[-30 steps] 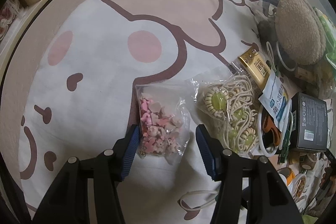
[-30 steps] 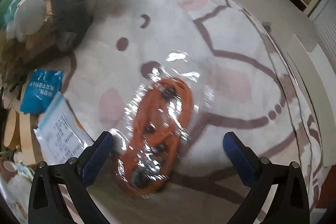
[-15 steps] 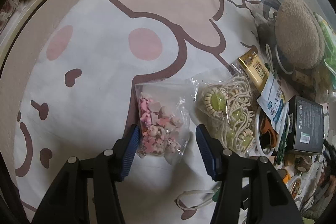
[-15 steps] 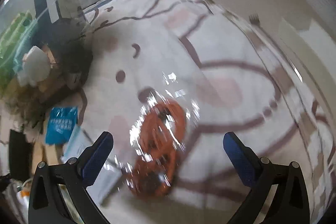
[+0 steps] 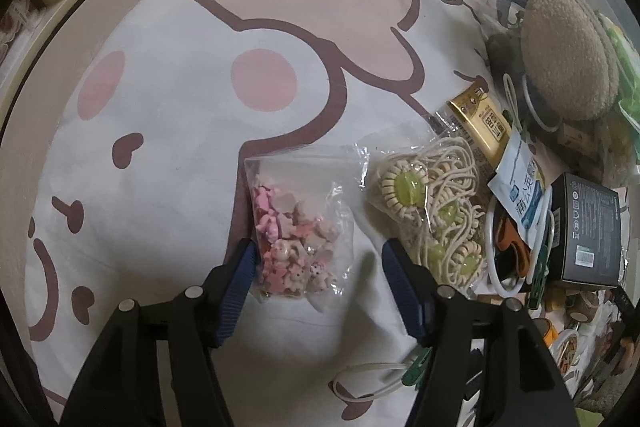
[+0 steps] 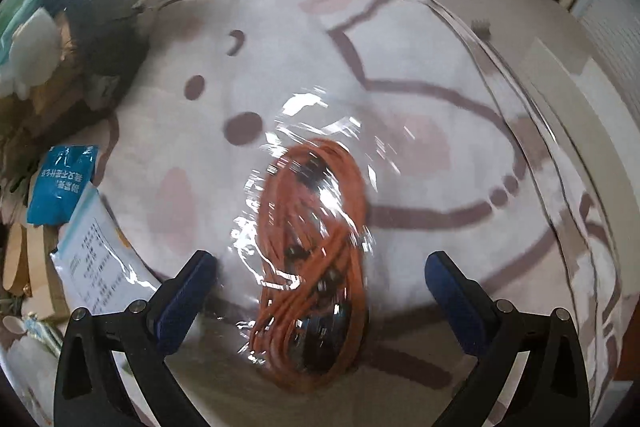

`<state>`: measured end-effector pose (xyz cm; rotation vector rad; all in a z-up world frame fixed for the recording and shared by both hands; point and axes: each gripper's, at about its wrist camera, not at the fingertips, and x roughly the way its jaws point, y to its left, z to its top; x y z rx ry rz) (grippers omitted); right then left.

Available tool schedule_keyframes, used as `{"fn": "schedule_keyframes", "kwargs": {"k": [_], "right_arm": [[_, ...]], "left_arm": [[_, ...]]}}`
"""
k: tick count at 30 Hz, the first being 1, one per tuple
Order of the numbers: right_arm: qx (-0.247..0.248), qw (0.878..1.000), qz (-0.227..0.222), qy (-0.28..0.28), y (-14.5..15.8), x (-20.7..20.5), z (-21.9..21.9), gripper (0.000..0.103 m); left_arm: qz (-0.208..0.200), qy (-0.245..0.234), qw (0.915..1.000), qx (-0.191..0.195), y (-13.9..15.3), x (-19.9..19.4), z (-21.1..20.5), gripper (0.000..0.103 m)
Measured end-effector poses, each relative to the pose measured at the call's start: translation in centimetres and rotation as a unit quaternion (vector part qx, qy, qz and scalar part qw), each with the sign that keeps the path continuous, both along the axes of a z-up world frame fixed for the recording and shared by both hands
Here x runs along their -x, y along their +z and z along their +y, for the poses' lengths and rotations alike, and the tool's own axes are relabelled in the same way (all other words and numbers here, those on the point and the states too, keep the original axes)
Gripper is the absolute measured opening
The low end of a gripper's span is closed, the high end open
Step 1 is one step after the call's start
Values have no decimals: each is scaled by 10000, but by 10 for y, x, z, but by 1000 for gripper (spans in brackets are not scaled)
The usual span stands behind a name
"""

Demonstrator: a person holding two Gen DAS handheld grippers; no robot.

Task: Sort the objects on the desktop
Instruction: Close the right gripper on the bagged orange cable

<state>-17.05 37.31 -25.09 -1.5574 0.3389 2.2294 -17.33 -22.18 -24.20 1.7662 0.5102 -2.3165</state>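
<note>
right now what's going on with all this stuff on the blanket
A person is sorting small items on a cartoon-print blanket with two tools. The left hand-held gripper has just been opening around a clear bag of pink charms, which lies on the blanket beside a bag of cream hair ties. The right hand-held gripper is open over a bagged orange cord. More clutter waits nearby.
</note>
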Motion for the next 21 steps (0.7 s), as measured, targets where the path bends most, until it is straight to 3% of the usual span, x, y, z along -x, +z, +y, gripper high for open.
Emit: {"fn": "schedule_keyframes", "kwargs": {"k": [3, 6, 8, 12, 21], "right_arm": [[55, 9999, 105, 98, 1, -8, -1, 103], [53, 9996, 195, 180, 3, -12, -7, 94], [33, 9994, 280, 180, 6, -13, -10, 86], [51, 9988, 469, 90, 6, -16, -10, 81], [155, 9972, 726, -37, 8, -8, -4, 65]], "left_arm": [[32, 162, 9998, -144, 1, -1, -5, 65], [70, 294, 9992, -252, 2, -2, -10, 64], [70, 321, 9992, -237, 2, -3, -10, 59], [92, 364, 9990, -237, 2, -1, -11, 57], [-4, 293, 9996, -34, 1, 2, -10, 42]]}}
